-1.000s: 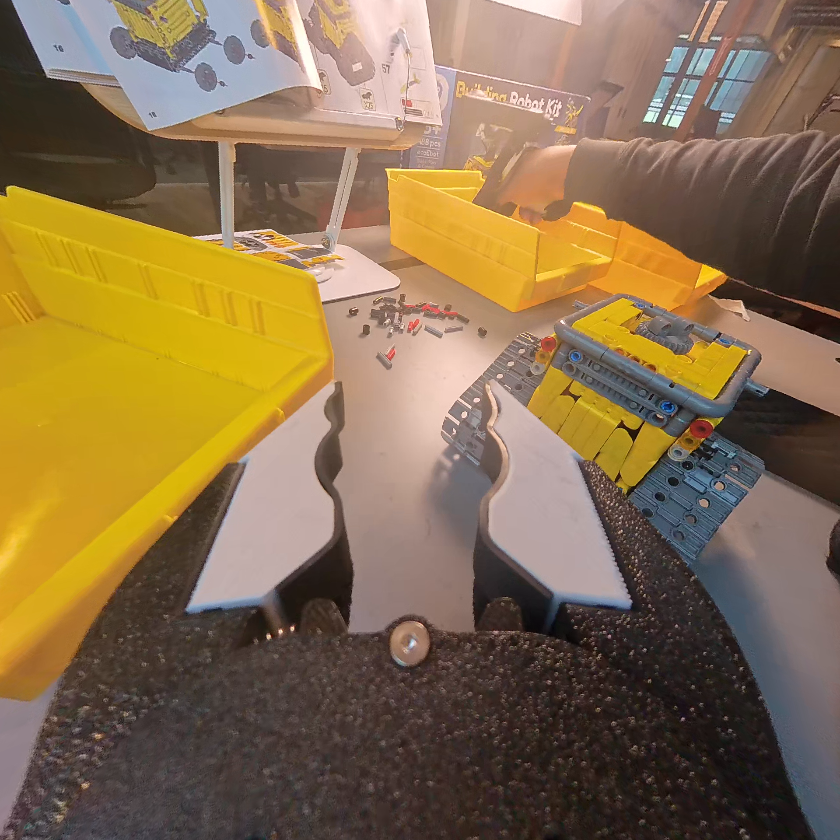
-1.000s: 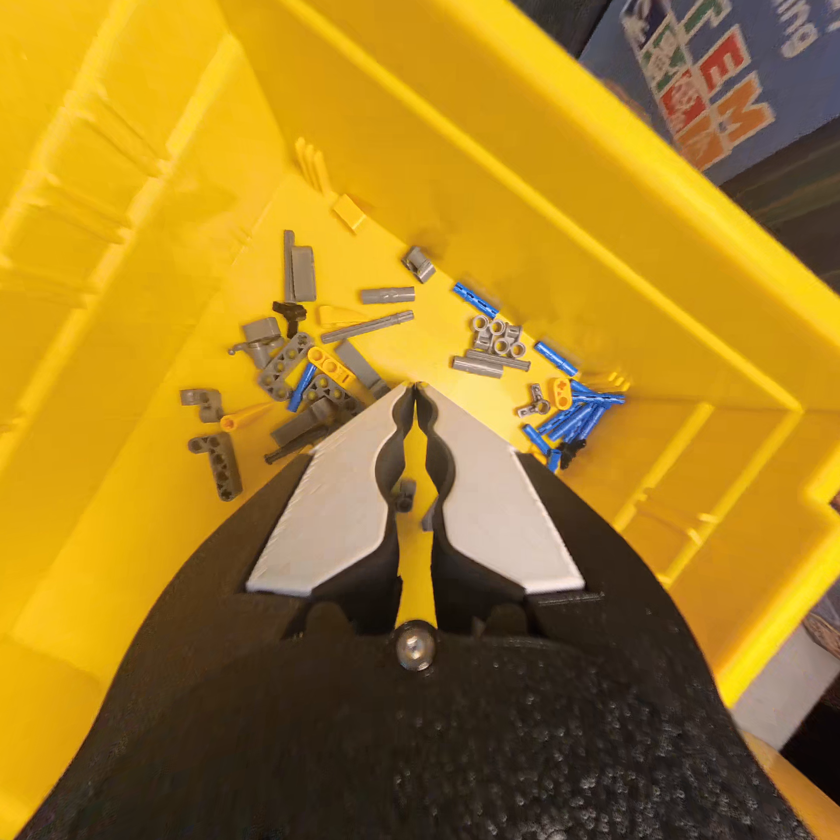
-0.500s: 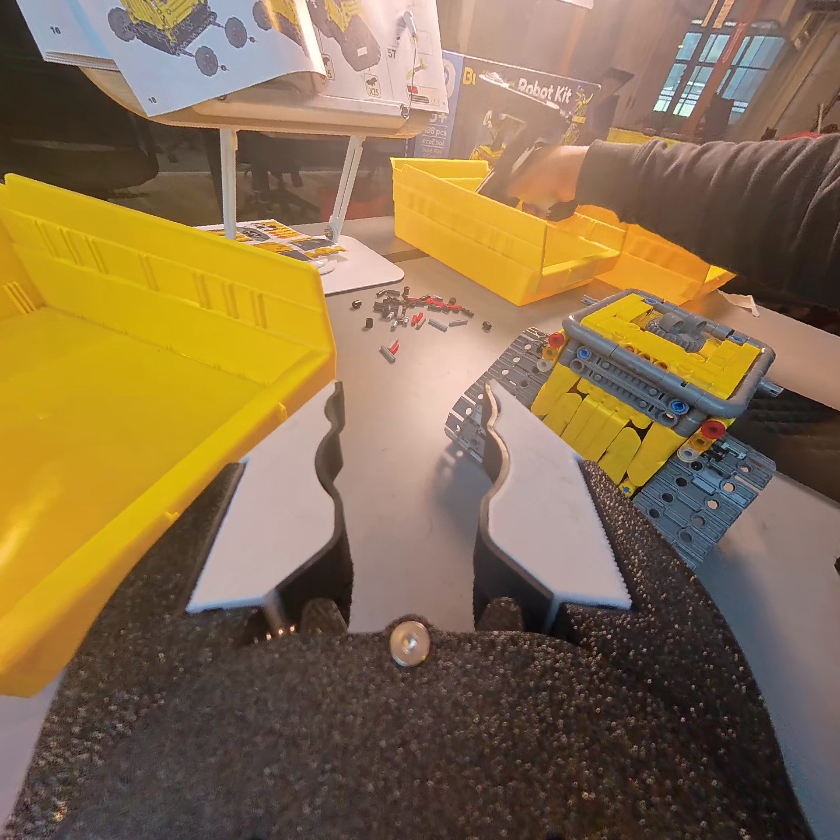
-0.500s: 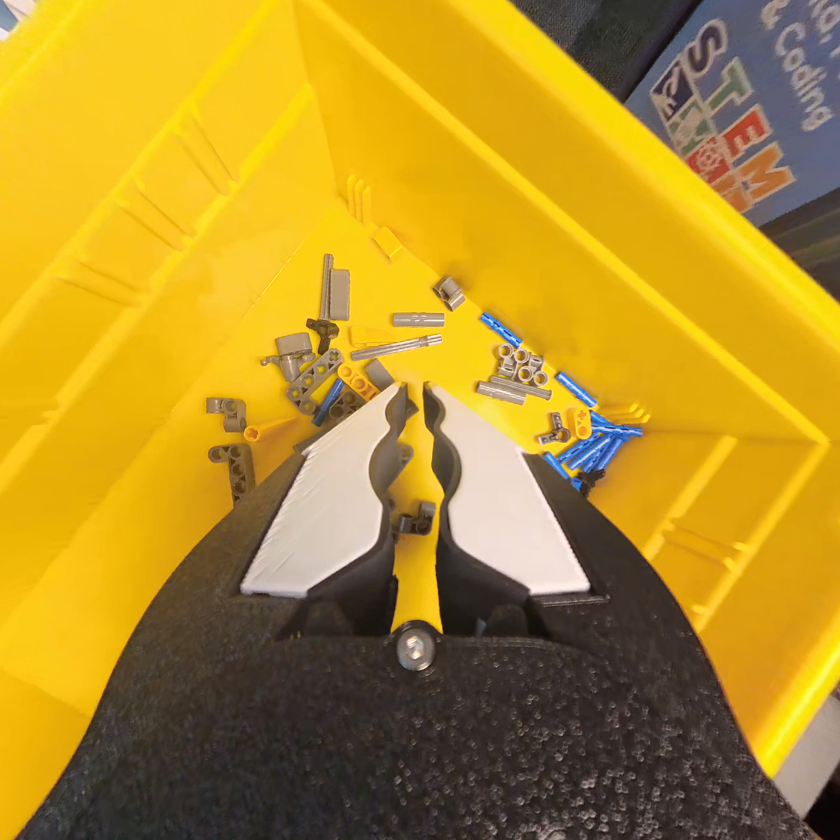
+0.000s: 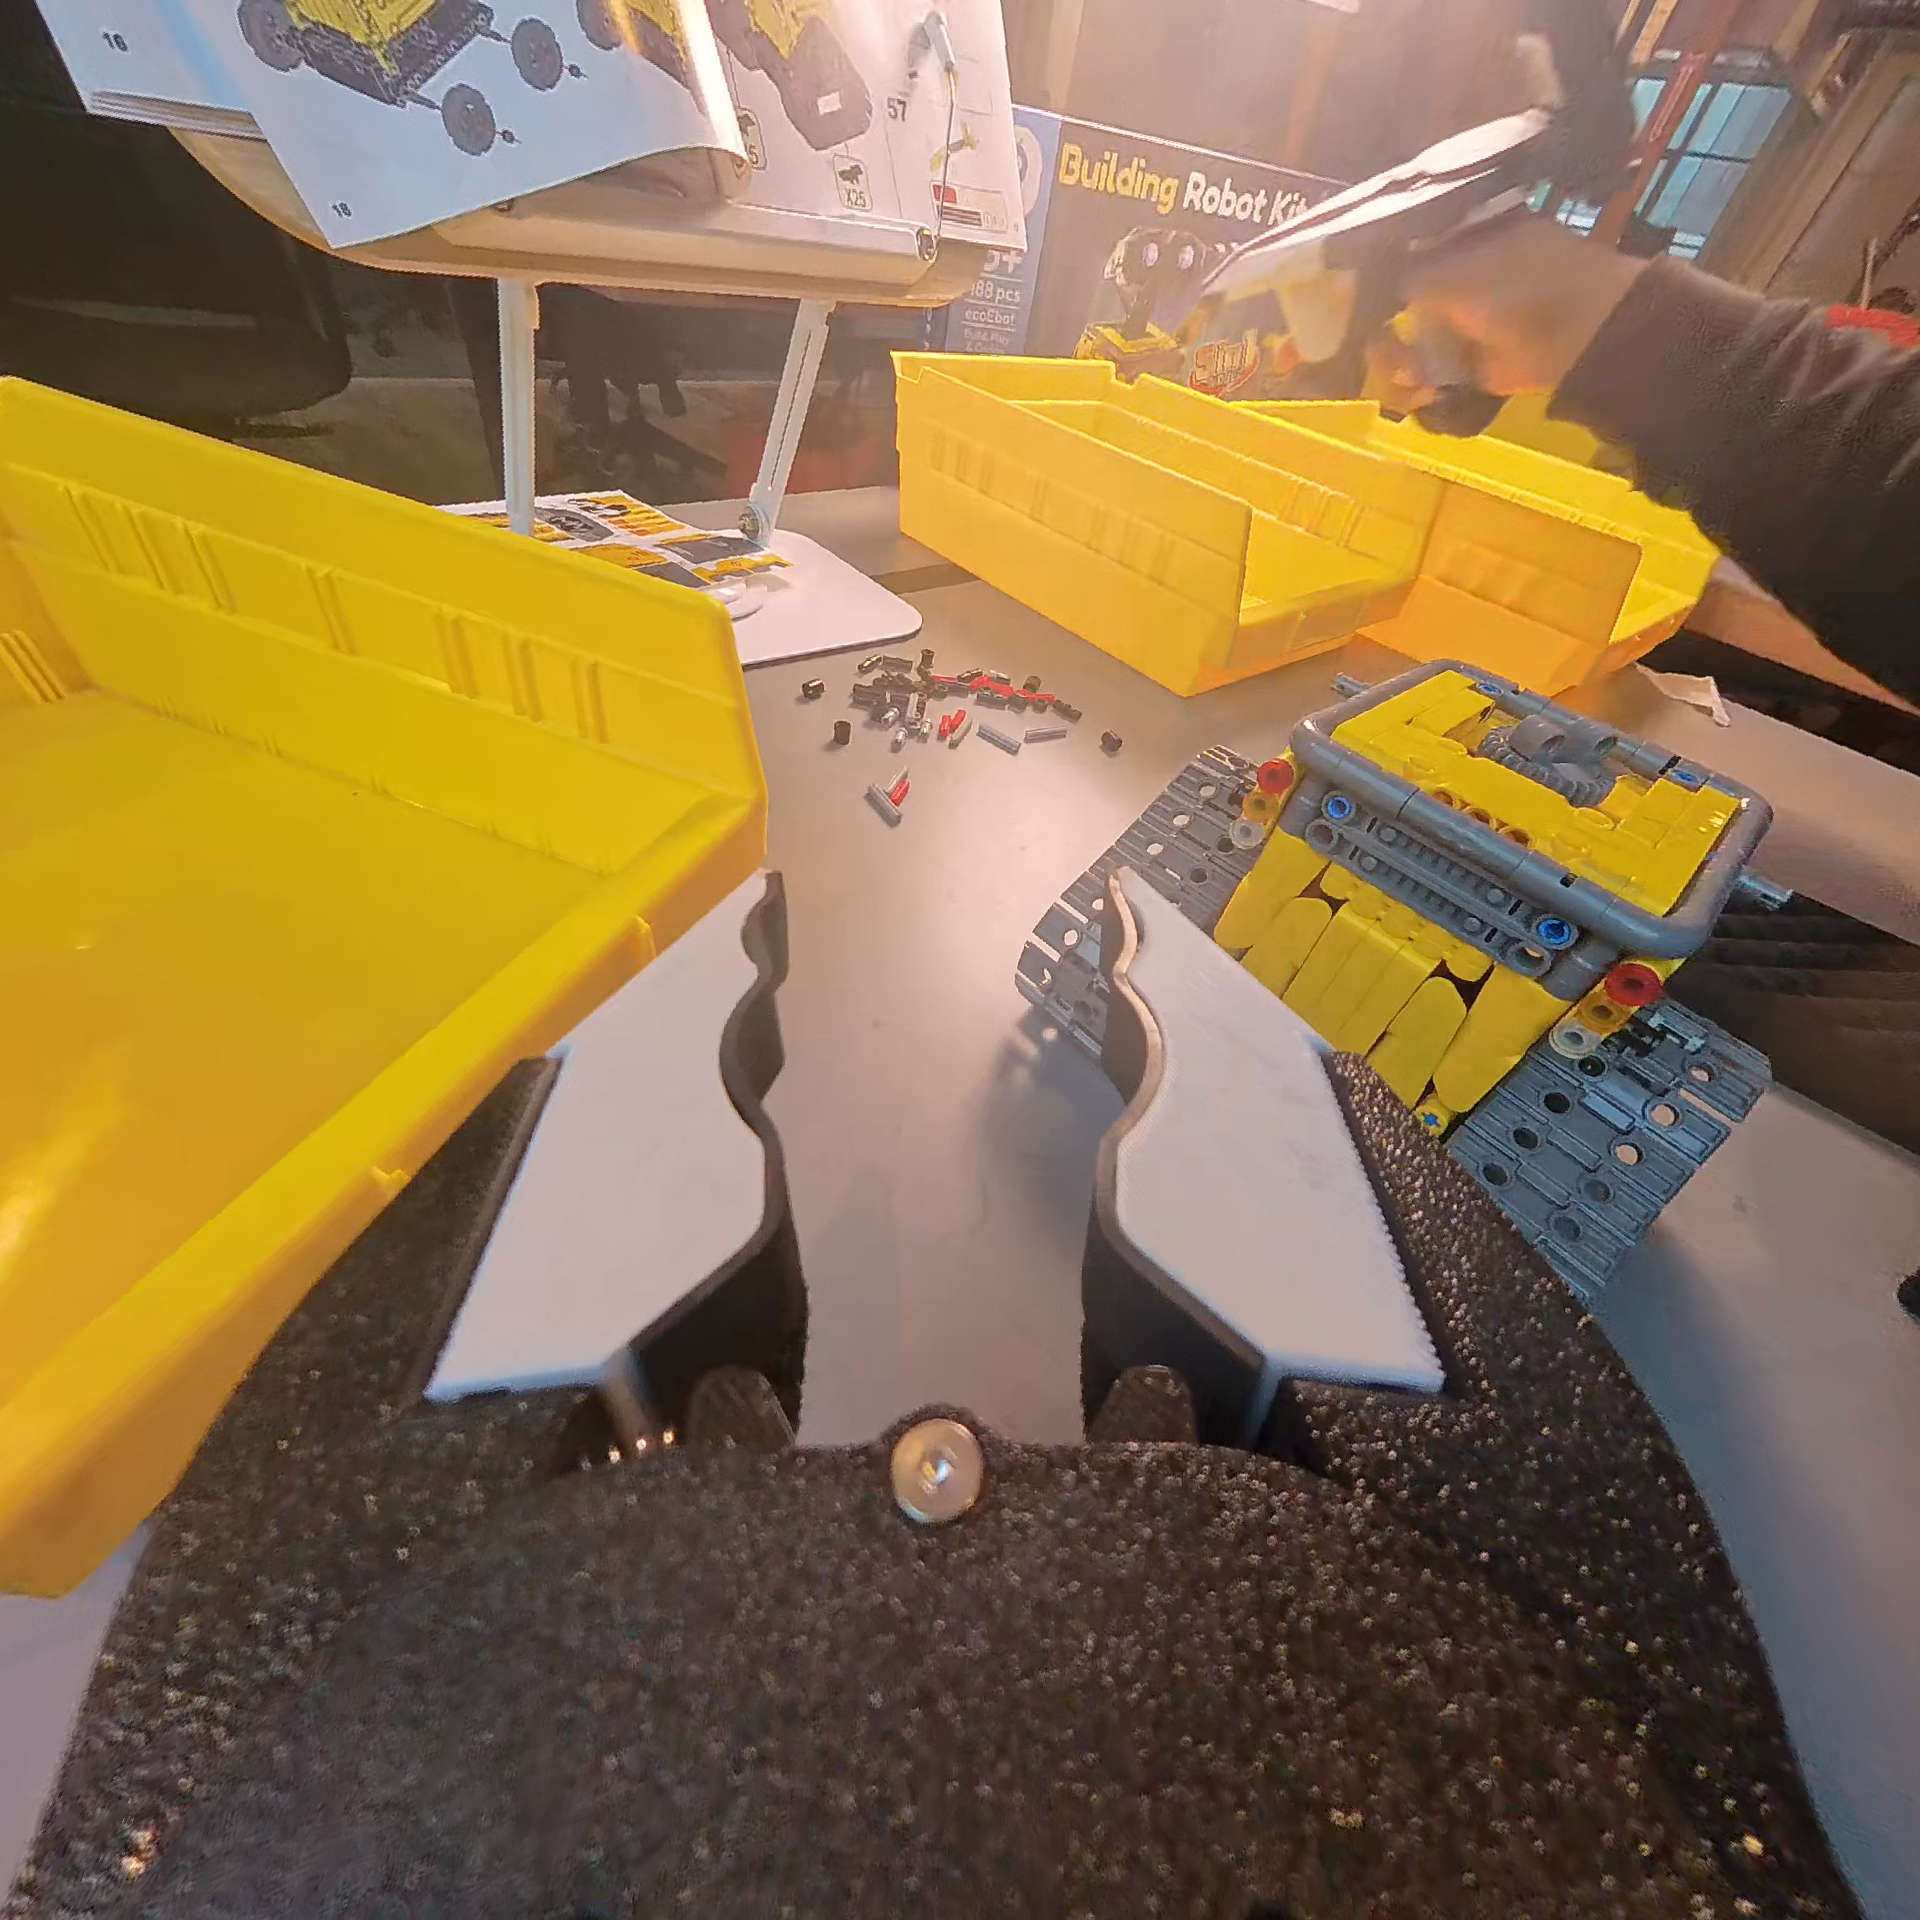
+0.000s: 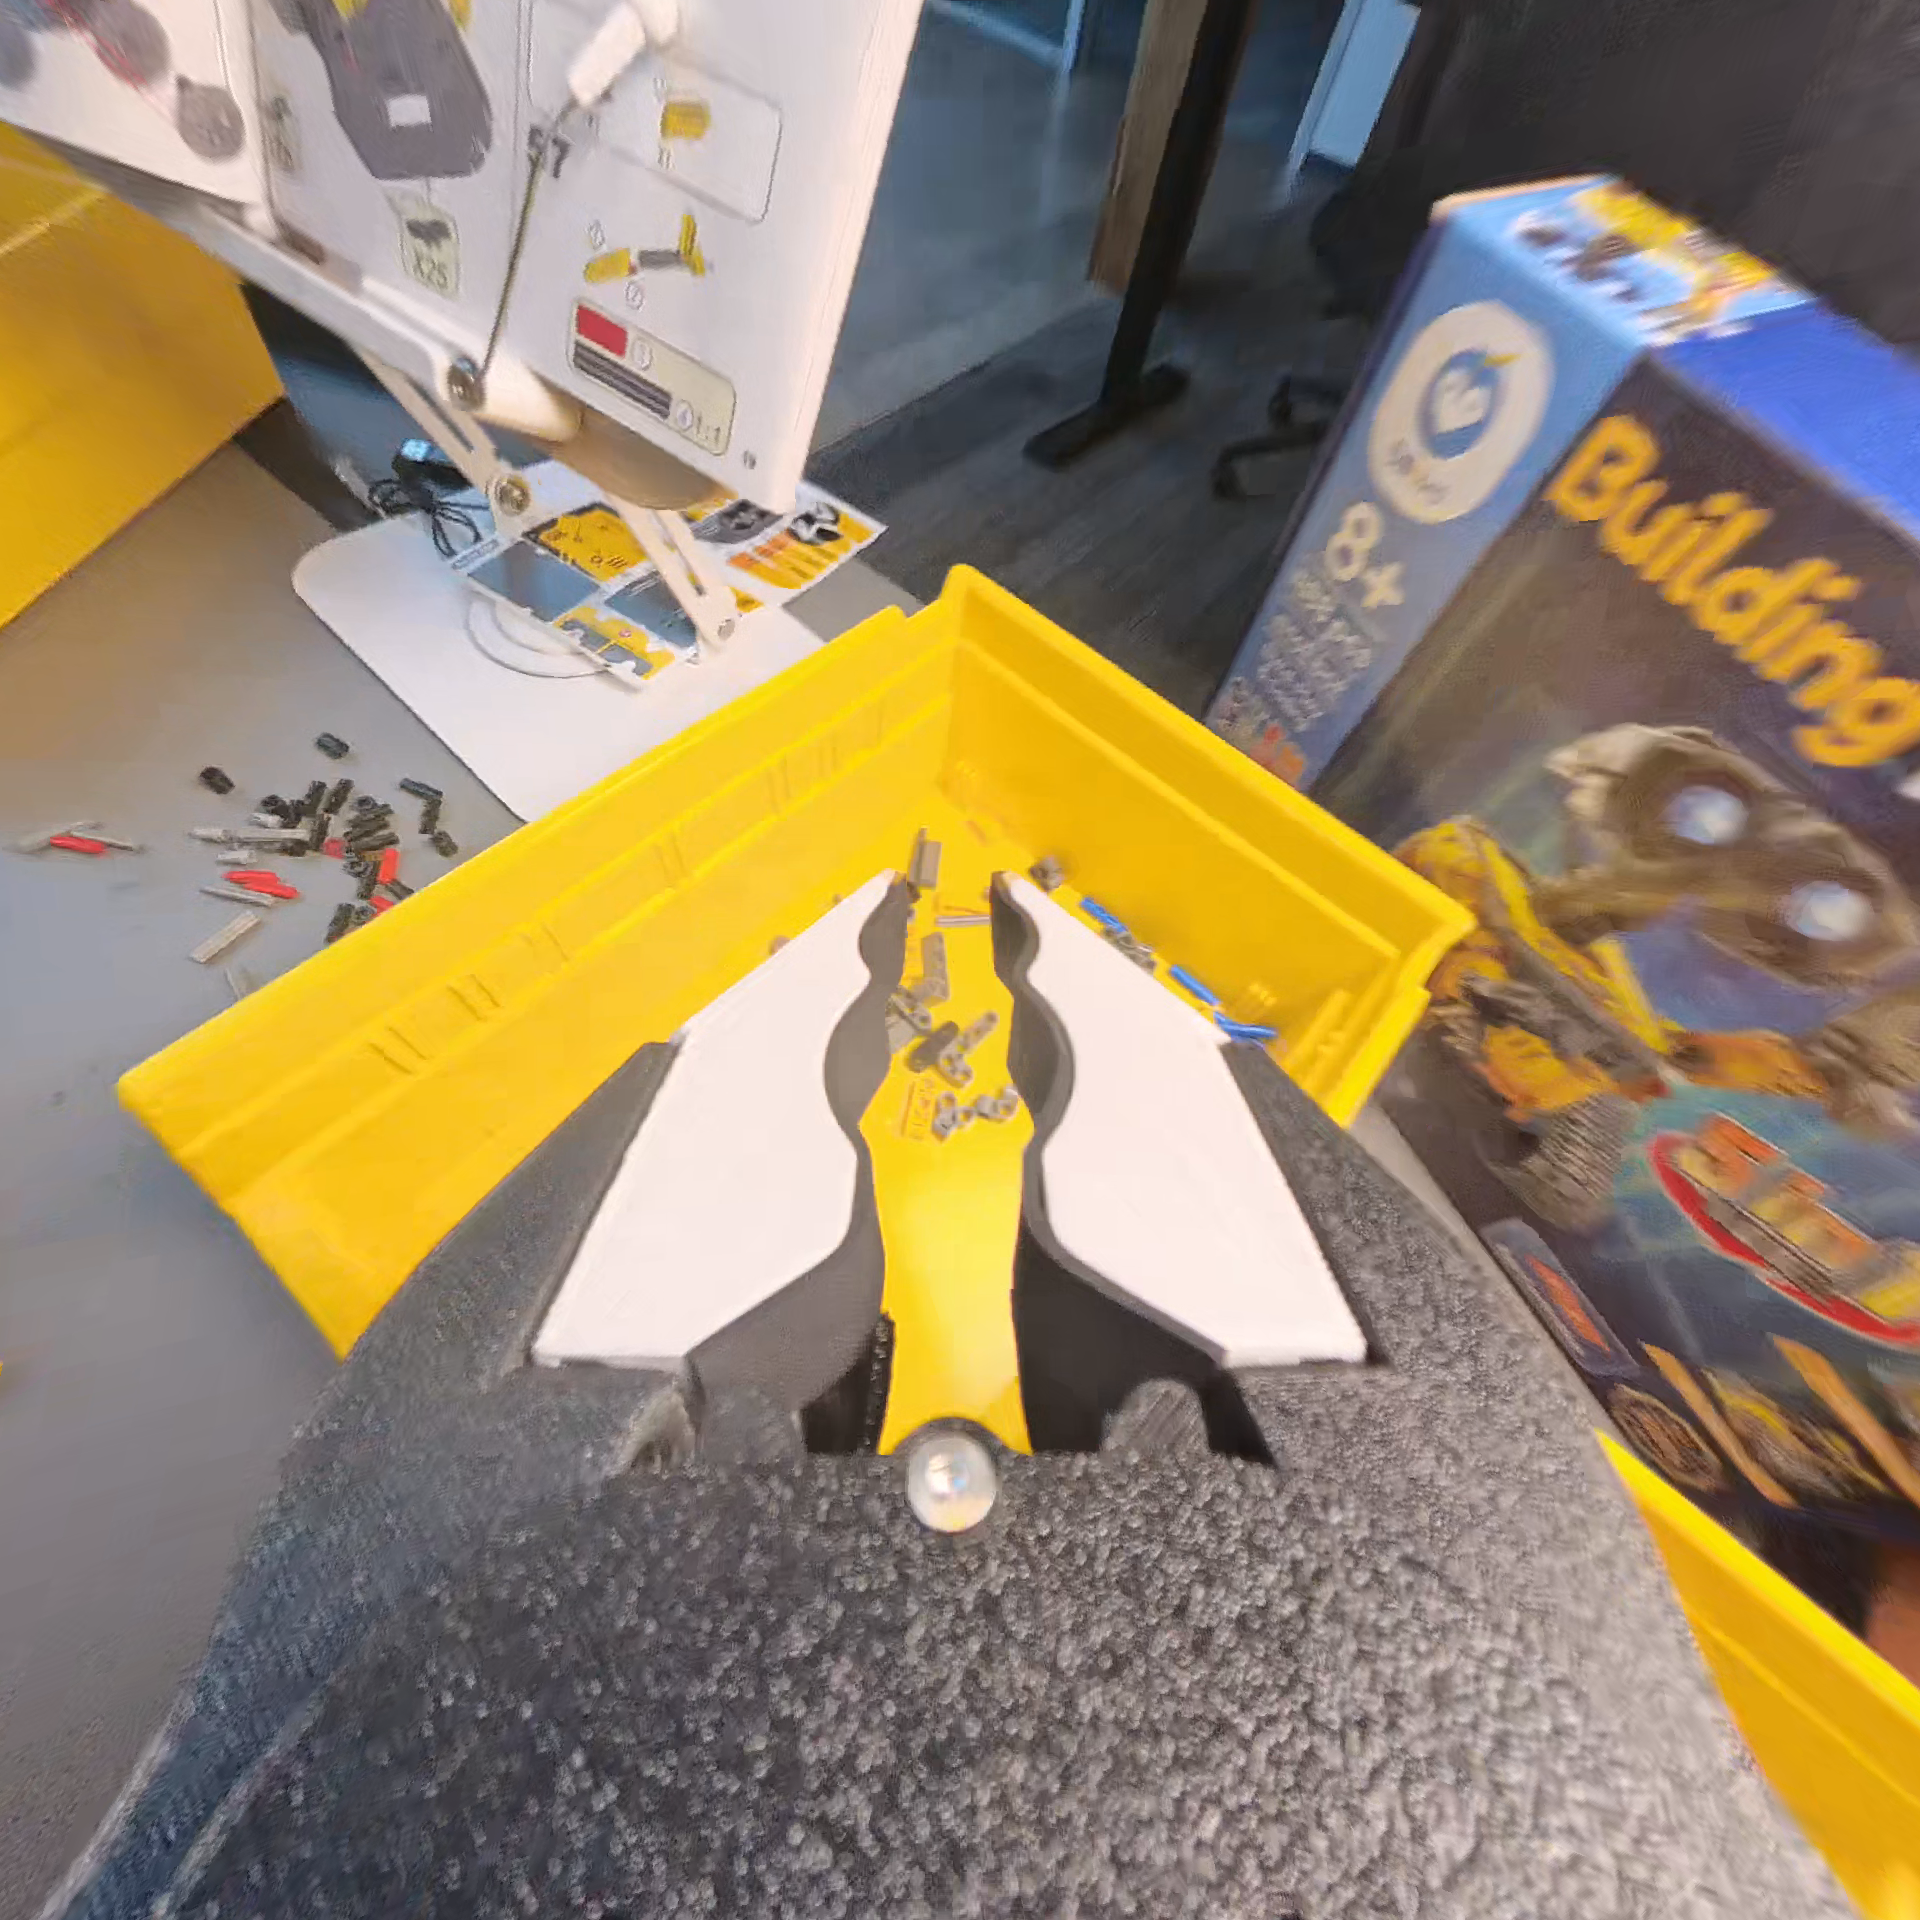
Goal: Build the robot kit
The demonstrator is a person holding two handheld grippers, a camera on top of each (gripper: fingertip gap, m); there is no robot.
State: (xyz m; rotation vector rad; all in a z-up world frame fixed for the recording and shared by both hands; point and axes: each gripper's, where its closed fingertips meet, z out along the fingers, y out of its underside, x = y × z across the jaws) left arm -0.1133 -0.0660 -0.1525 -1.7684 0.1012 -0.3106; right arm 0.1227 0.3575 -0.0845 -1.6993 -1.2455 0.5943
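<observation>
Inspector: Left gripper (image 5: 940,914); fingers wide apart, nothing held; poised over bare worktop (image 5: 914,1039), empty yellow bin (image 5: 312,831) just left, tracked yellow model (image 5: 1455,914) just right, nearer this hand.

Clerk: And the right?

Inspector: Right gripper (image 6: 945,883); fingers parted a little, nothing between them; above the parts bin (image 6: 582,997), loose grey and blue pieces (image 6: 940,1039) lying below and ahead.

Clerk: Change?

Inspector: A second ago it sat deep in that bin, nearly closed; now raised, wider; left unmoved.
</observation>
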